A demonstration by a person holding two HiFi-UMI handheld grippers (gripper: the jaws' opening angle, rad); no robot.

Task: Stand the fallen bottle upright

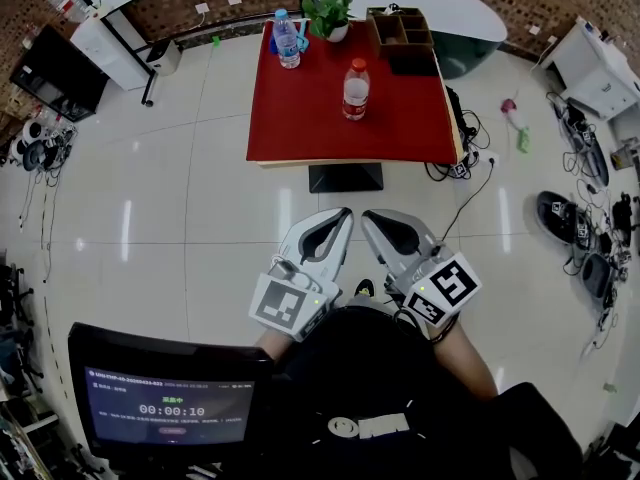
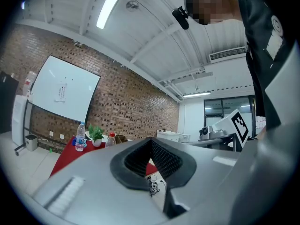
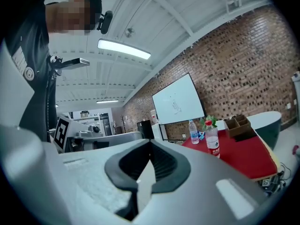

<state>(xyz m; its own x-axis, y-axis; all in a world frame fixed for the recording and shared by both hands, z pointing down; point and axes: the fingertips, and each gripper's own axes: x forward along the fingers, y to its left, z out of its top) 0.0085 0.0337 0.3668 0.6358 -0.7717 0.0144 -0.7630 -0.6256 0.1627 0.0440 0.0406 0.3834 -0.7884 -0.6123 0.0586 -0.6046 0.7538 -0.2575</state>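
**Red-capped bottle** [image 1: 355, 90]: clear plastic with a white label. It stands on its base near the middle of the red surface [image 1: 300, 118], long axis vertical. It is not lying down, and no bottle in view lies on its side, so the task looks either finished or not yet set up.

**Bearing from the claws:** the bottle is straight ahead, across an open stretch of floor and well apart from both. It lines up roughly with the gap between them, so neither hand is clearly nearer.

**Left claw** [image 1: 345, 211]: held close to the body and pointing level toward the surface. The jaws are together with nothing between them.

**Right claw** [image 1: 368, 216]: just beside the left one and aimed the same way. The jaws are fully closed and empty.

**Blue-labelled bottle** [image 1: 287, 40]: upright at the far left corner of the surface.

**Potted plant** [image 1: 329, 13]: a pale pot holding green leaves, on the far edge just right of the blue-labelled bottle.

**Wooden organiser** [image 1: 400, 30]: at the far right corner, divided into compartments. What is in them cannot be made out.

**Monitor** [image 1: 170, 403]: at the person's left, near the body, showing a timer.
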